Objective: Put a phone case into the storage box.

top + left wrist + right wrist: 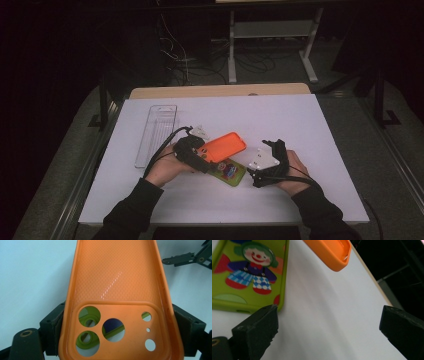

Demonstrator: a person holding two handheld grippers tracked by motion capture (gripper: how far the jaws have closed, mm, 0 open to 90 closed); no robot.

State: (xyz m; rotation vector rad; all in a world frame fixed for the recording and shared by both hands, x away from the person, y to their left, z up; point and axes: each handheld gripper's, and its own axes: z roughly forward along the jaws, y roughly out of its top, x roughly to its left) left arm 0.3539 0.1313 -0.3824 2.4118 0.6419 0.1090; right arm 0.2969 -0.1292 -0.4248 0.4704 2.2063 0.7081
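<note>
- High view: overhead, facing forward, whole counter (pixel 300 130).
- Left gripper view: very close, looking into orange phone case (pixel 117 290).
- Right gripper view: low, close; shares orange phone case, green clown case (pixel 249 272).

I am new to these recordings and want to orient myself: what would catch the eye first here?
The bright orange phone case stands out near the middle of the white table, clamped at its camera-cutout end between the left tongs. Partly under it lies a green phone case printed with a clown. The right tongs hover wide open beside the green case, and a clear plastic tray lies at the left.
</note>
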